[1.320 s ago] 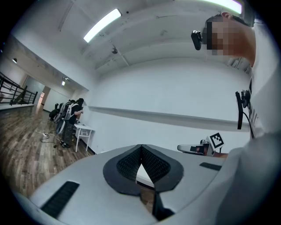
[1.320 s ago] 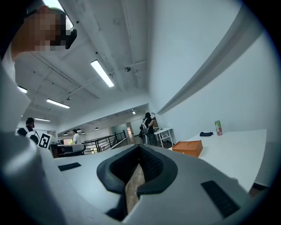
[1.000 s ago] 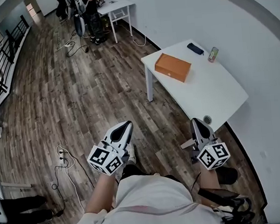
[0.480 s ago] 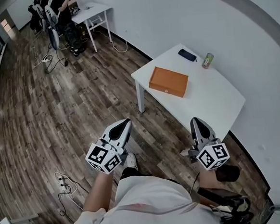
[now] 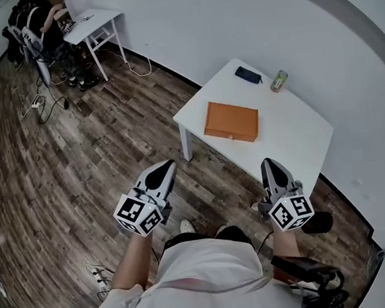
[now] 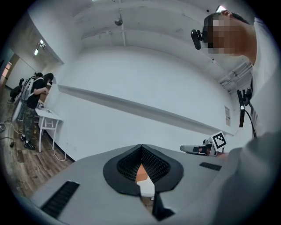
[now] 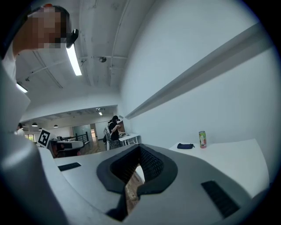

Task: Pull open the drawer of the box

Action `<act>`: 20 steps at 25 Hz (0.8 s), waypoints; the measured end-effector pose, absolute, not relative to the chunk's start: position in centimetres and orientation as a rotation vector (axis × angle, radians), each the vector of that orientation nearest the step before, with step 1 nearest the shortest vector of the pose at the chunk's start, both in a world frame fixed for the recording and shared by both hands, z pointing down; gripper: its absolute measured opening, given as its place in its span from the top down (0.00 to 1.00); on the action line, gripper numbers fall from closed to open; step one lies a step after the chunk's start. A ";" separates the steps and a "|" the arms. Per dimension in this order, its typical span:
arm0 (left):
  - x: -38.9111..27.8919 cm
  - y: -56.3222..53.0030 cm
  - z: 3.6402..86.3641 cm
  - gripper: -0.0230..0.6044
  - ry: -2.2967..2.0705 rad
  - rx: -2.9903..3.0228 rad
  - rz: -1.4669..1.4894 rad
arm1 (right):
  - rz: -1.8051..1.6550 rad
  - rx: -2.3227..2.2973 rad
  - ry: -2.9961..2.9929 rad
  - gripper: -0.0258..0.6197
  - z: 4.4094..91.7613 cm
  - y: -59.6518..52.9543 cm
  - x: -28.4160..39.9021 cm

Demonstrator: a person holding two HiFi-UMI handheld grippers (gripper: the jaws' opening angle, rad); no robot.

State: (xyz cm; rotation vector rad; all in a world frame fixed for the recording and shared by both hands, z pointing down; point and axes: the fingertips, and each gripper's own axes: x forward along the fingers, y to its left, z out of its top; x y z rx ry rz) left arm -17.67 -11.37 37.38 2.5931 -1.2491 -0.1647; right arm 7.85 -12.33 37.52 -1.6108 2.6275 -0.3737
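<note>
**Asker:** What are the 2 grippers doing?

**Describer:** Both are pressed together and hold nothing. In the left gripper view, the left gripper (image 6: 141, 148) has its black ribbed pads meeting at the tips. In the right gripper view, the right gripper (image 7: 139, 147) is closed in the same way. Both hang in the air in front of the person, above the wooden floor (image 5: 79, 145), touching nothing.

**Asker:** Where is the box?

**Describer:** The head view shows the orange box (image 5: 231, 121) lying flat on a white table (image 5: 290, 135). It sits close to the table edge nearest the person, well apart from both grippers. 1 long side faces the person. A small spot sits at the middle of that side, too small to make out. Farther back on the table are a dark pouch (image 5: 248, 75) and an upright can (image 5: 279, 81), near each other.

**Asker:** What does 1 view show that another does not?

**Describer:** Only the head view shows the whole box. The left gripper view catches just a sliver of orange through the slit below its closed tips, and it shows the right gripper off to the side. The right gripper view shows the can and pouch on the table, but not the box. It also shows a person (image 7: 115, 129) standing at a small white desk (image 5: 96, 19) at the far end of the room.
</note>
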 end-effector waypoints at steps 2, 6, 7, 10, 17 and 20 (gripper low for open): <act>-17.1 -12.8 37.7 0.95 -1.214 2.603 -0.151 | -0.379 -1.639 2.616 0.96 37.9 -13.4 8.1; -15.4 -15.5 37.8 0.95 -1.176 2.618 -0.134 | -0.390 -1.670 2.594 0.96 38.7 -15.9 9.3; -14.8 -16.0 37.8 0.95 -1.172 2.621 -0.127 | -0.396 -1.671 2.589 0.96 38.8 -16.4 9.6; -13.3 -17.0 37.5 0.95 -1.175 2.625 -0.106 | -0.408 -1.657 2.598 0.96 39.4 -17.6 10.5; -10.5 -18.5 38.3 0.95 -1.212 2.604 -0.080 | -0.478 -1.615 2.640 0.96 42.3 -19.4 11.9; -10.2 -18.7 38.7 0.95 -1.181 2.612 -0.065 | -0.517 -1.647 2.617 0.96 43.1 -19.4 12.2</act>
